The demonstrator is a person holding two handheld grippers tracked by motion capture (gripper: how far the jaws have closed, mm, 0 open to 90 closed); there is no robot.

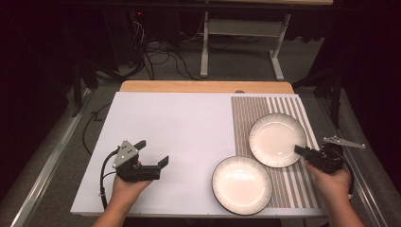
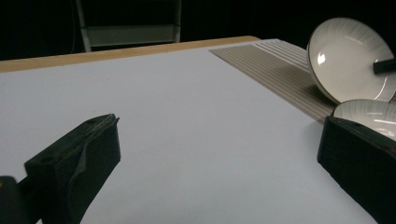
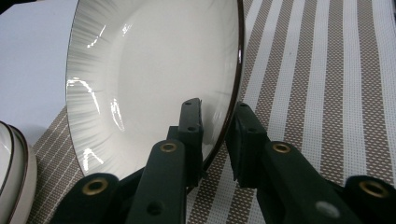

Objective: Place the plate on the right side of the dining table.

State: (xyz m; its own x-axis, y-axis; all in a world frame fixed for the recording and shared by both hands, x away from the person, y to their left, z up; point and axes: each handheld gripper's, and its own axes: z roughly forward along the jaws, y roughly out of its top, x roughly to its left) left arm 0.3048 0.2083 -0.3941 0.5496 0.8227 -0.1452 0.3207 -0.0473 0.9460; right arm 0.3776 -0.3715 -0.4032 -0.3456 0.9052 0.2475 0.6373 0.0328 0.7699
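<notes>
Right gripper (image 1: 299, 149) at right edge of high view, clamped on rim of far plate (image 1: 276, 139), tilted up on striped mat (image 1: 288, 187). Near plate (image 1: 241, 184) lying flat just below-left (rims close). Left gripper (image 1: 152, 152) lower left over white table (image 1: 179, 127), jaws wide apart, holding nothing.

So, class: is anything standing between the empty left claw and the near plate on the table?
Nothing visible does. The left claw stands open over bare white table, and the near plate lies to its right with open surface between them.
</notes>
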